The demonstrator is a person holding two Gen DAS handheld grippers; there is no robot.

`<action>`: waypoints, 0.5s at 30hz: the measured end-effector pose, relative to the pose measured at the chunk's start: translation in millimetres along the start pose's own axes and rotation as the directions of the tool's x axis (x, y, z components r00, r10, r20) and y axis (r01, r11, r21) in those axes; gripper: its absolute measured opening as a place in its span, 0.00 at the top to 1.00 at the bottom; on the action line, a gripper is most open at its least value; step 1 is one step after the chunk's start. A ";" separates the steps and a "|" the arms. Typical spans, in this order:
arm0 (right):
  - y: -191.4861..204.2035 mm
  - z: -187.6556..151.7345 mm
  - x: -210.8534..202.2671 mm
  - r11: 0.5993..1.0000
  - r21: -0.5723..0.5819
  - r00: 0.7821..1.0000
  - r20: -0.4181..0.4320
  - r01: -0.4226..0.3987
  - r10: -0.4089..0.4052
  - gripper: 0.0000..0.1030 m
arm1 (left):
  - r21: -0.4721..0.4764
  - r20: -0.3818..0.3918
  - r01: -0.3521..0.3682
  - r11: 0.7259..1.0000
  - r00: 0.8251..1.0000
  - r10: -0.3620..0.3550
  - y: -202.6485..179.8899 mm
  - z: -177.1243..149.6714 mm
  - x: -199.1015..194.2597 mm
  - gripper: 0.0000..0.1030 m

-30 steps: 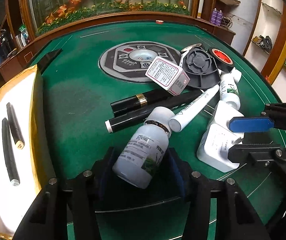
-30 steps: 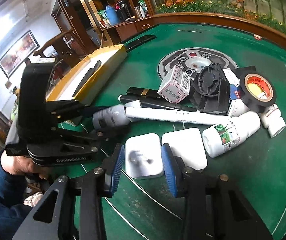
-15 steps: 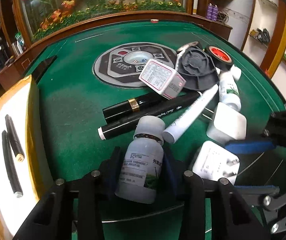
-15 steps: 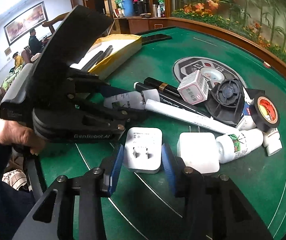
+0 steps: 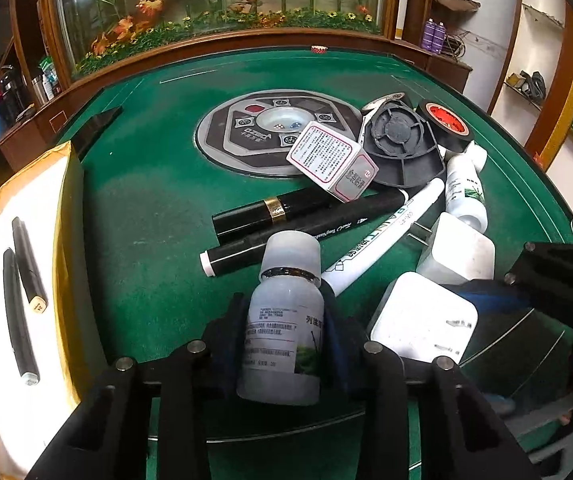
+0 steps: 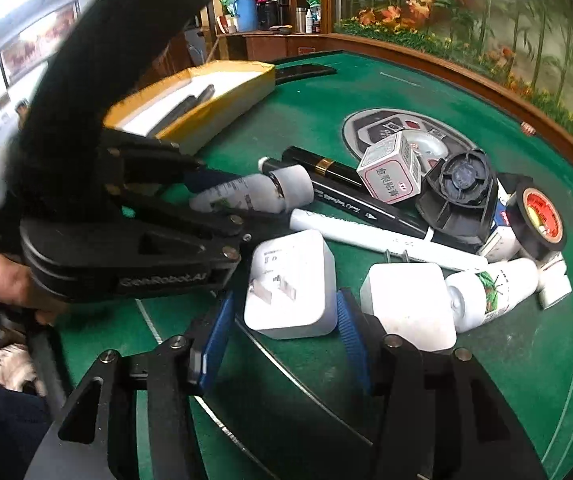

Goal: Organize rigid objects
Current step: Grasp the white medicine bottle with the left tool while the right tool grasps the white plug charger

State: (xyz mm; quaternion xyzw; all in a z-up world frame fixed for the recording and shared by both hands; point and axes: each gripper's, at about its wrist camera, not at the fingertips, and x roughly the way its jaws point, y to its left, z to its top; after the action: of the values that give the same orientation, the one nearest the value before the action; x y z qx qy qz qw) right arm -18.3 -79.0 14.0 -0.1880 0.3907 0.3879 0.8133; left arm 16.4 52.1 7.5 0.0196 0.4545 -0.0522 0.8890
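Note:
A white pill bottle (image 5: 282, 320) with a frosted cap lies on the green table between the blue pads of my left gripper (image 5: 282, 336). The jaws are closing and the pads press both its sides. In the right wrist view this bottle (image 6: 254, 196) pokes out of the left gripper's fingers. A white plug adapter (image 6: 290, 280) lies prongs up between the pads of my right gripper (image 6: 282, 316). Those jaws are opening, and a gap shows on the adapter's left side.
A second adapter (image 6: 406, 304), a small green-labelled bottle (image 6: 490, 292), a white marker (image 6: 366, 236), a black marker (image 6: 350, 204), a gold-banded tube (image 6: 322, 166), a white carton (image 6: 390, 172), a black fan part (image 6: 462, 196) and a tape roll (image 6: 538, 216) crowd the right. A yellow-edged box (image 5: 66, 208) at left holds two black pens.
The left jaws closed in on the bottle, which swung to line up with the fingers. The right gripper rolled, slid over the prong-up adapter, and its jaws widened around it.

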 end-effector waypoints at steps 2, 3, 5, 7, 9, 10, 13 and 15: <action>1.2 -1.0 3.4 0.999 -0.011 0.999 -0.005 0.040 -0.040 0.60 | -0.002 0.001 -0.001 1.000 1.000 0.001 -0.4 -0.1 -0.1 0.62; -0.5 -0.8 2.7 1.000 -0.003 1.000 -0.001 0.031 -0.031 0.60 | -0.003 0.001 -0.001 1.000 1.000 0.001 -0.6 -0.3 -0.2 0.62; -2.8 -1.4 0.4 1.000 0.014 1.000 0.003 0.022 -0.022 0.60 | -0.004 -0.001 -0.003 1.000 1.000 0.003 -1.1 -0.2 -0.4 0.62; -2.6 -0.7 -1.9 1.000 0.013 1.000 0.010 0.028 -0.028 0.56 | 0.000 -0.003 -0.007 1.000 1.000 0.007 -2.5 -0.6 -0.9 0.62; -2.2 1.6 -5.5 0.999 0.009 0.998 0.036 0.041 -0.041 0.40 | -0.005 -0.004 -0.002 1.000 1.000 0.002 -1.6 -0.9 -0.9 0.63; -2.5 2.2 -5.6 0.999 0.008 0.998 0.046 0.043 -0.044 0.39 | -0.004 -0.004 -0.003 1.000 1.000 0.003 -1.6 -0.6 -0.7 0.63; -4.7 1.3 -1.6 1.000 0.012 0.999 0.029 0.029 -0.029 0.62 | 0.002 -0.005 -0.001 1.000 1.000 0.001 -3.0 -0.2 -1.1 0.65; -9.1 0.6 -2.9 0.999 0.036 0.999 0.027 0.023 -0.024 0.62 | -0.005 -0.004 0.016 1.000 1.000 -0.016 -2.5 -1.4 -2.6 0.65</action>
State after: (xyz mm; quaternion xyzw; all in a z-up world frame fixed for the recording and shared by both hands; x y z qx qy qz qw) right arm -12.0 -85.7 16.7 -0.1726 0.3842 0.3736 0.8264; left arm 13.5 49.9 8.8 0.0139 0.4567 -0.0582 0.8876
